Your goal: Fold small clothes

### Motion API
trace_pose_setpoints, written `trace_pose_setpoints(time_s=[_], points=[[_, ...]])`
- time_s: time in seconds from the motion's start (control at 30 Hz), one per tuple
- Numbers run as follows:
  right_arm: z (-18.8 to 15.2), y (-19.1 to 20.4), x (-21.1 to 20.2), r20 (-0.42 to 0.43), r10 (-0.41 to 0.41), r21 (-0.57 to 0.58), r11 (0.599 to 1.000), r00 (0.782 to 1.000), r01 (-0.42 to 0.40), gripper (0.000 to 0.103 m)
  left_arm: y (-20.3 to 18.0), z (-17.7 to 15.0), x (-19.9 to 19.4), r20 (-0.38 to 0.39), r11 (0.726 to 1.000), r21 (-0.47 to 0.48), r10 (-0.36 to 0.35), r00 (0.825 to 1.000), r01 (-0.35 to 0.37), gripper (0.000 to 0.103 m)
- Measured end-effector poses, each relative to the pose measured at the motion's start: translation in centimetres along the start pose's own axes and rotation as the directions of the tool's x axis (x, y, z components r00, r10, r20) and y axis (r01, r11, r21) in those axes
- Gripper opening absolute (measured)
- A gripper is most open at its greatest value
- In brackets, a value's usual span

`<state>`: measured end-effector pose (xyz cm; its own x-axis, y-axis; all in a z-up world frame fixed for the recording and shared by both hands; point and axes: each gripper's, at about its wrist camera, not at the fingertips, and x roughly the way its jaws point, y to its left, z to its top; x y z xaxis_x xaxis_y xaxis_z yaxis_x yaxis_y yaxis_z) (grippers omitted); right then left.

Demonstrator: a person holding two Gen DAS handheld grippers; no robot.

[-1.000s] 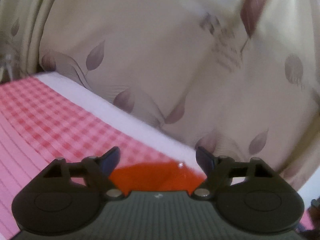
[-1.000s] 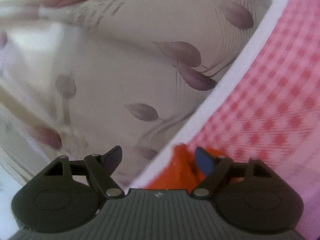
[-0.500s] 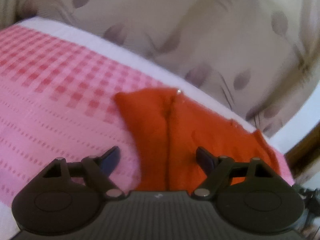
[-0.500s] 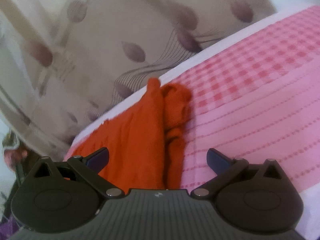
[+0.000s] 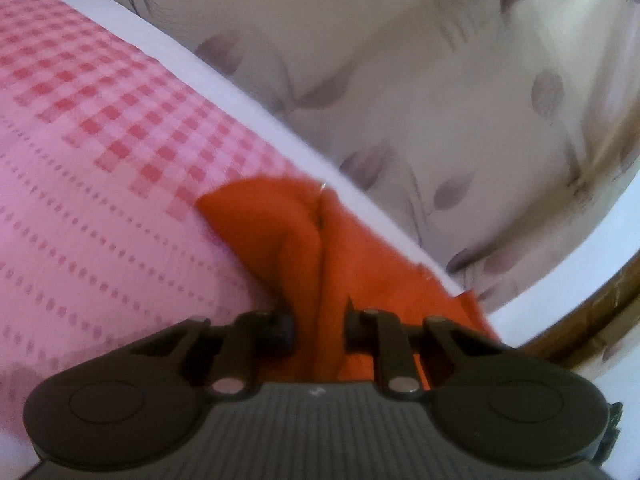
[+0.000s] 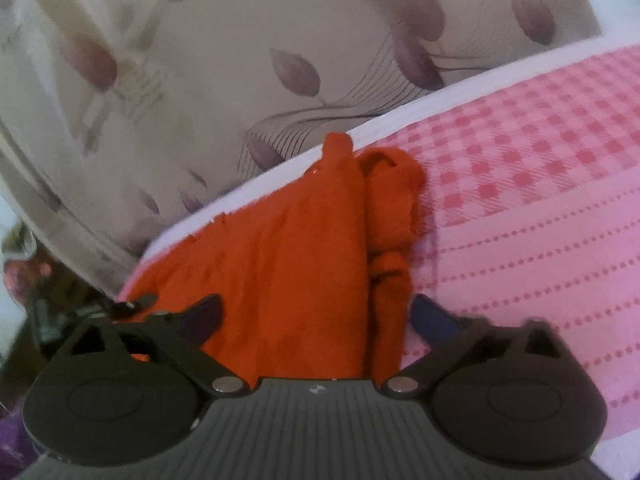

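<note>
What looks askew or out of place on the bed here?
The orange garment lies bunched at the pink bedspread's far edge, beside the leaf-print curtain, one side rumpled into a lump. The left gripper is closing on a ridge of it.

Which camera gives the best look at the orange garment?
The right wrist view: the orange garment fills the middle, showing its long fold and bunched edge. The left wrist view shows a narrower, blurrier part of it by the bed's edge.
</note>
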<state>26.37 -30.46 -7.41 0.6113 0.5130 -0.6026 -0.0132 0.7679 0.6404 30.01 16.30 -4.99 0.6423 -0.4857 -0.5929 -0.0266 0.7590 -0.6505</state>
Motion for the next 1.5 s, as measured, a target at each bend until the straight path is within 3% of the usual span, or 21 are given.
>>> trace_pose_setpoints(time_s=[0.03, 0.07, 0.23, 0.4, 0.47, 0.53, 0.63, 0.67, 0.7, 0.73, 0.8, 0.83, 0.87, 0.93, 1.0, 1.07, 1.17, 1.23, 1.37, 1.43, 1.5], points=[[-0.2, 0.1, 0.4, -0.034, -0.004, 0.012, 1.0, 0.999, 0.004, 0.027, -0.3, -0.4, -0.5, 0.007, 1.0, 0.004, 0.001, 1.0, -0.001, 0.018], [-0.5, -0.3, 0.6, -0.061, 0.018, 0.061, 0.998, 0.998, -0.014, 0.015, -0.4, -0.5, -0.8, 0.006, 1.0, 0.003, 0.001, 1.0, -0.001, 0.017], [-2.7, -0.6, -1.2, -0.067, 0.099, 0.203, 0.976, 0.993, -0.083, 0.015, -0.6, -1.1, -3.0, -0.017, 0.999, -0.032, -0.018, 1.0, 0.018, 0.017], [-6.8, 0.6, -5.7, -0.063, 0.172, 0.301, 0.942, 0.983, -0.145, 0.015, -0.6, -2.6, -6.7, -0.056, 0.997, -0.062, -0.04, 0.998, 0.037, 0.017], [-8.1, 1.4, -7.8, -0.071, 0.198, 0.328, 0.93, 0.978, -0.164, 0.015, -0.4, -3.6, -8.6, -0.074, 0.997, -0.074, -0.041, 0.996, 0.036, 0.017], [-9.7, 2.7, -10.0, -0.094, 0.171, 0.295, 0.946, 0.981, -0.136, 0.015, 0.0, -4.7, -10.2, -0.087, 0.994, -0.102, -0.04, 0.995, 0.031, 0.017], [-10.2, 4.1, -12.8, -0.058, -0.024, 0.152, 0.988, 0.998, 0.033, 0.027, 0.6, -5.7, -11.2, -0.092, 0.997, -0.073, -0.01, 0.996, 0.003, 0.017], [-9.9, 4.2, -14.0, -0.006, -0.088, 0.113, 0.99, 0.996, 0.088, 0.04, 0.7, -5.8, -11.2, -0.092, 0.996, -0.086, -0.017, 0.996, 0.009, 0.018], [-9.4, 4.1, -15.4, 0.064, -0.119, 0.108, 0.988, 0.991, 0.112, 0.045, 0.9, -5.7, -11.1, -0.091, 0.995, -0.098, -0.025, 0.996, 0.016, 0.018], [-8.9, 4.1, -16.4, 0.107, -0.094, 0.123, 0.989, 0.99, 0.08, 0.05, 0.7, -5.6, -11.0, -0.086, 0.996, -0.087, -0.018, 0.996, 0.011, 0.02], [-8.0, 5.2, -18.0, 0.167, 0.063, 0.125, 0.988, 0.984, -0.085, 0.053, 0.3, -5.3, -10.8, -0.071, 0.999, -0.05, -0.004, 0.997, 0.001, 0.024], [-7.9, 6.1, -18.3, 0.179, 0.106, 0.102, 0.987, 0.978, -0.125, 0.064, 0.1, -4.9, -10.5, -0.069, 0.999, -0.038, -0.009, 0.998, 0.006, 0.024], [-7.8, 7.3, -18.5, 0.189, 0.137, 0.071, 0.986, 0.972, -0.153, 0.082, 0.0, -4.6, -10.1, -0.074, 1.0, -0.027, -0.014, 0.997, 0.012, 0.025], [-8.0, 9.0, -17.9, 0.178, 0.211, 0.042, 0.974, 0.961, -0.222, 0.101, -0.1, -3.6, -9.1, -0.099, 0.999, -0.037, -0.031, 0.995, 0.027, 0.025], [-8.2, 10.1, -16.4, 0.16, 0.262, 0.047, 0.961, 0.952, -0.272, 0.101, -0.6, -3.1, -8.4, -0.122, 0.999, -0.033, -0.031, 0.992, 0.027, 0.025], [-8.4, 10.6, -14.7, 0.137, 0.275, 0.067, 0.956, 0.952, -0.286, 0.101, -1.7, -2.9, -8.7, -0.13, 0.999, -0.031, 0.012, 0.991, -0.016, 0.021], [-8.5, 10.4, -11.7, 0.093, 0.326, 0.146, 0.93, 0.941, -0.337, 0.101, -4.5, -3.0, -10.1, -0.101, 0.998, -0.043, 0.049, 0.994, -0.053, 0.02], [-8.5, 9.9, -10.1, 0.088, 0.404, 0.23, 0.881, 0.911, -0.413, 0.101, -7.7, -3.6, -11.2, -0.074, 0.999, -0.01, 0.037, 0.997, -0.038, 0.02], [-7.9, 7.2, -8.9, 0.174, 0.472, 0.403, 0.767, 0.864, -0.5, 0.101, -15.7, -6.7, -11.3, -0.051, 0.988, 0.156, -0.012, 0.999, 0.02, 0.02], [-8.0, 5.0, -9.3, 0.216, 0.454, 0.47, 0.728, 0.864, -0.5, 0.101, -19.5, -9.8, -9.9, -0.063, 0.967, 0.254, -0.017, 0.998, 0.033, 0.02], [-8.4, 2.9, -9.7, 0.241, 0.446, 0.519, 0.691, 0.862, -0.503, 0.102, -21.6, -12.4, -7.8, -0.112, 0.956, 0.286, -0.03, 0.993, 0.061, 0.02]])
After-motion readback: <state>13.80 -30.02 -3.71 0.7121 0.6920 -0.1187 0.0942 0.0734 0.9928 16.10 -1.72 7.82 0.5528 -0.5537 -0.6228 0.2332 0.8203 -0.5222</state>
